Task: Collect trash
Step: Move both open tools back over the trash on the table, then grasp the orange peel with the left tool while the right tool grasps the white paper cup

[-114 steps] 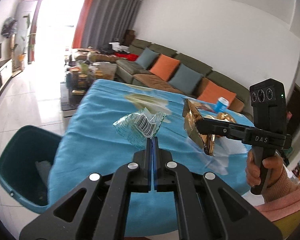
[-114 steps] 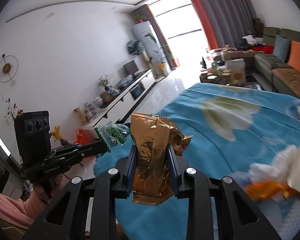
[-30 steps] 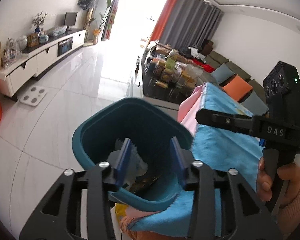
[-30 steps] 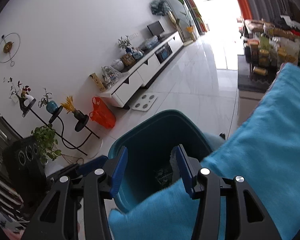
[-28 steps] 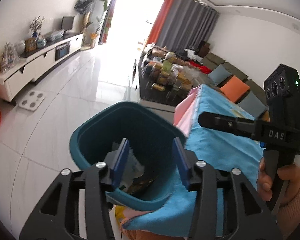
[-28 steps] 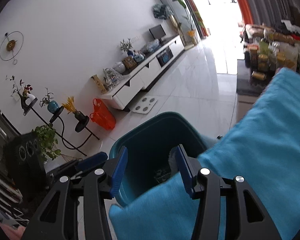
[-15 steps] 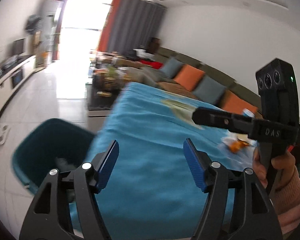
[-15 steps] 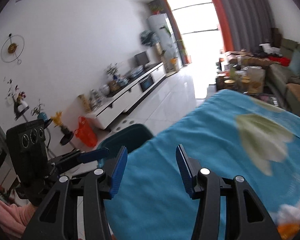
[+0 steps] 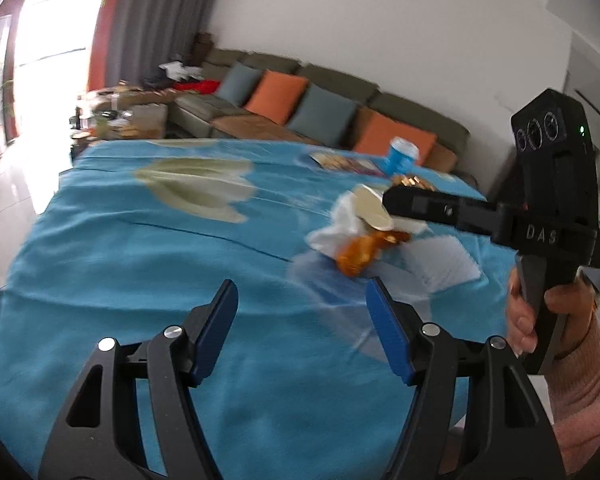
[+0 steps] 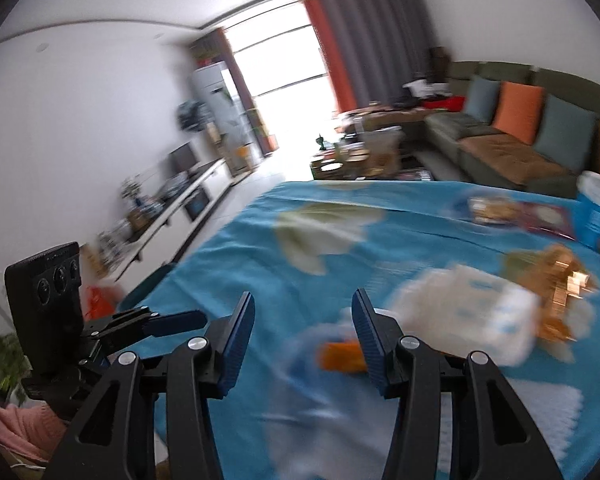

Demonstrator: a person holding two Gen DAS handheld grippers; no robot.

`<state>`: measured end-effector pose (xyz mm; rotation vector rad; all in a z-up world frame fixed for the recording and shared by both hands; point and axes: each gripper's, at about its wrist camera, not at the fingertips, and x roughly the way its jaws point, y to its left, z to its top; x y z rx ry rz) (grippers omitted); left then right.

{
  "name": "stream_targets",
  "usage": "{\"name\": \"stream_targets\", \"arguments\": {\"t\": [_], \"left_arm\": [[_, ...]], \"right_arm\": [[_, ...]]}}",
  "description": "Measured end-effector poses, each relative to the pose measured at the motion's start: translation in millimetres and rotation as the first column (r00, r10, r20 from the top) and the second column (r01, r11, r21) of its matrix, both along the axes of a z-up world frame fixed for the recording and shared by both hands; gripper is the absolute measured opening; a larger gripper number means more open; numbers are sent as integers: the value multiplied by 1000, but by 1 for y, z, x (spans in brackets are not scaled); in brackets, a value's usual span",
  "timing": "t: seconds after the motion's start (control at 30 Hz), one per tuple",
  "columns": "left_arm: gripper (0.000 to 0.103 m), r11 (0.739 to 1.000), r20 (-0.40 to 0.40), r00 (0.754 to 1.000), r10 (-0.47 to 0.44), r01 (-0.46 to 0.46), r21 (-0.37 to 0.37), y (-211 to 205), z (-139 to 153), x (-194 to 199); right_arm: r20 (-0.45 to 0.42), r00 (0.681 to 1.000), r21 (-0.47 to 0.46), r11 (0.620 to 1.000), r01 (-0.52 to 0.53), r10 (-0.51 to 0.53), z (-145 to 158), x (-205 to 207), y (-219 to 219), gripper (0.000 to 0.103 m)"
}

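My left gripper is open and empty above the blue tablecloth. My right gripper is open and empty too; it also shows in the left wrist view, over the trash pile. The pile holds white crumpled tissue, an orange wrapper and a white pack. A gold wrapper and an orange piece lie beside them. A sliver of the teal bin shows past the table's left edge.
A blue can and a flat snack packet sit at the table's far side. A sofa with orange and grey cushions stands behind. A TV cabinet lines the left wall. A white paper sheet lies under the right gripper.
Both grippers dropped their wrappers into the teal bin, swung back from it and are now open over the table, facing the trash pile.
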<state>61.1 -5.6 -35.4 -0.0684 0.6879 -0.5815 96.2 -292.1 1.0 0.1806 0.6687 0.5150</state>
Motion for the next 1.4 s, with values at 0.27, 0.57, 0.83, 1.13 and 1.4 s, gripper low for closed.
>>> {"name": "stream_targets", "arguments": {"t": [0.27,0.57,0.83,1.13,1.4], "left_arm": [[62,994,-75,992,-102,104,23,-51,-12,27],[52,991,-170,978,-117,127,49,-75,-27,48],[23,990,-212,970,-121,134,48,-78,-33,57],[10,991,-208,971,-118,127,30,-74,-33,56],[9,994,-171,980,-99,104,22,-66,-24,47]], "right_arm": [[-15,982,6,982,189,-189,-14,2,-74,48],[-93,969,27,973,231,-228,-34,21,-94,48],[-144,961,53,968,246,-237,-46,31,-99,41],[-169,957,95,962,255,-237,-51,28,-107,23],[-155,963,124,963,239,-219,-43,23,-107,21]]}}
